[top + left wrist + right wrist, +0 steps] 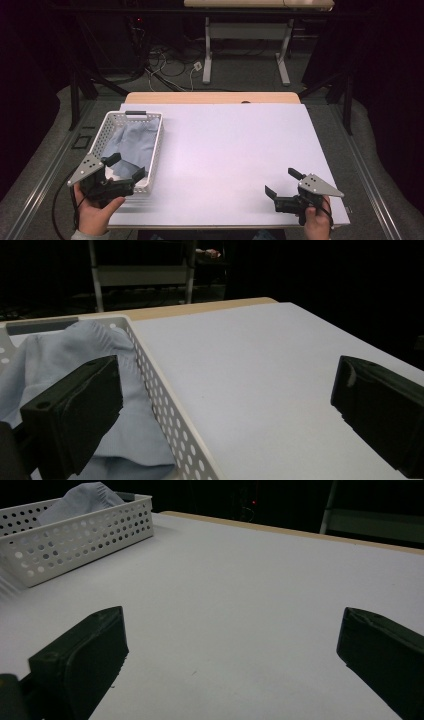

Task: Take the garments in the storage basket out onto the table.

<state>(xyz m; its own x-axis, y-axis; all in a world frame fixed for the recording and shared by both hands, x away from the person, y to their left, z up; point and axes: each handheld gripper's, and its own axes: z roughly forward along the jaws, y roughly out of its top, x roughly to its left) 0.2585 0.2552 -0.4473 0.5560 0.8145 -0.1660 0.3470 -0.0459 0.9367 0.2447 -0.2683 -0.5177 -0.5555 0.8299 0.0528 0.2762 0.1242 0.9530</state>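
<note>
From the high view, a white perforated basket (152,150) sits near the left edge of the desk (225,150), and a pale blue cloth (132,142) lies crumpled inside it, filling most of its floor. The left hand-held gripper (128,167) hovers over the basket's near end with its jaws spread, one above the cloth and one at the near rim, which looks like a lineup for reaching in. Well to the right of the basket, the right hand-held gripper (283,182) hangs low over bare desk, jaws also spread and empty (probably just waiting its turn).

In the left gripper view, the cloth (60,370) is a soft, matte knit with gentle folds, heaped against the basket wall (165,405), a thin, stiff-looking white wall pierced by rows of round holes. The left hand-held gripper (225,415) straddles that wall: one blocky black jaw over the cloth, the other over the smooth white desk (260,370).

In the right gripper view, the basket (75,537) stands far off, the cloth (82,497) peaking above its rim. The right hand-held gripper (232,660) is wide apart over the desk (235,585).
</note>
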